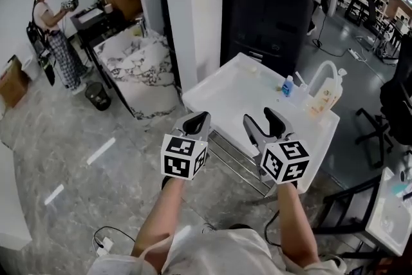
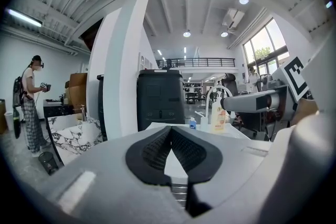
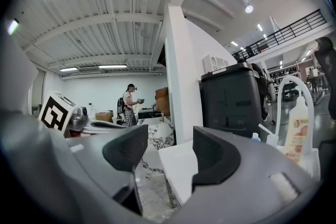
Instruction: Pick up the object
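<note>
Black and tall, a big cabinet (image 1: 277,3) is stood just behind the white desk (image 1: 244,93), so the far side of the desk is closed off. The desk has a raised rim, likely so that nothing can roll off. Most of its top is bare.

Both grippers are held low over the near edge of the desk and are pointed at it, as if a reach is about to be made. The left gripper (image 1: 196,122) is closed, with its two dark pads pressed together at the tips, and nothing is held in it. The right gripper (image 1: 261,120) is opened wide, with only air and the desk edge seen between its jaws. It looks like the one made ready for the grab.

The things to pick from are set well apart from the grippers, at the far right corner of the desk. A pump bottle (image 1: 328,96) is stood upright there, next to a bent white tube (image 1: 320,71). A small blue bottle (image 1: 288,85) is stood just beside them, nearer the middle. Which one is meant by the task cannot be told.

An orange label is seen on the pump bottle, but its print is too small to be read. No words are found on the blue bottle. Only black and white square marks are shown on the cubes (image 1: 183,156) of the grippers.
</note>
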Demonstrator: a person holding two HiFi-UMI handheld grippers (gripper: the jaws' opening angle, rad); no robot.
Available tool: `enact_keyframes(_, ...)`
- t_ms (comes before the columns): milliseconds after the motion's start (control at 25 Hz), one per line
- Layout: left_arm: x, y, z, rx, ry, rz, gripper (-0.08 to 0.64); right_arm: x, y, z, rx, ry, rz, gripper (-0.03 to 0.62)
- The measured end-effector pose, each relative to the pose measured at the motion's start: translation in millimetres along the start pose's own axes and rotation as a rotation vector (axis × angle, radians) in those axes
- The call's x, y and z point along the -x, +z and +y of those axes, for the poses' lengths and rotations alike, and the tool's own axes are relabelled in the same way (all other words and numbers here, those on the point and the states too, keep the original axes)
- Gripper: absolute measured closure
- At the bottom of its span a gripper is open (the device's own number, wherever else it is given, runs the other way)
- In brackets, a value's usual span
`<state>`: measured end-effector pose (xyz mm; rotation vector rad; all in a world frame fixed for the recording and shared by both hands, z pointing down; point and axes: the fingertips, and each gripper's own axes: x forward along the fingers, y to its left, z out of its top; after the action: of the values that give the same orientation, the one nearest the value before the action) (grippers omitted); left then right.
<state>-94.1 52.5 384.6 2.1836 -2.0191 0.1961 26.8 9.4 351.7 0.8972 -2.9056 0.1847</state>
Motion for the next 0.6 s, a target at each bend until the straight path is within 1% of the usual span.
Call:
enact_keyframes(360,-31.0,-0.6,7.1,-0.021,-0.035,0.007,0.554,-17.0,1.0,-26.0,-0.008,-0.047,-0.011,0.324)
enact_keyframes(600,-69.4,5.2,13.4,-0.031,-0.056,0.006,0.554,-40.5,4.6,-54.4,-0.009,-0.07,-0.016,0.313)
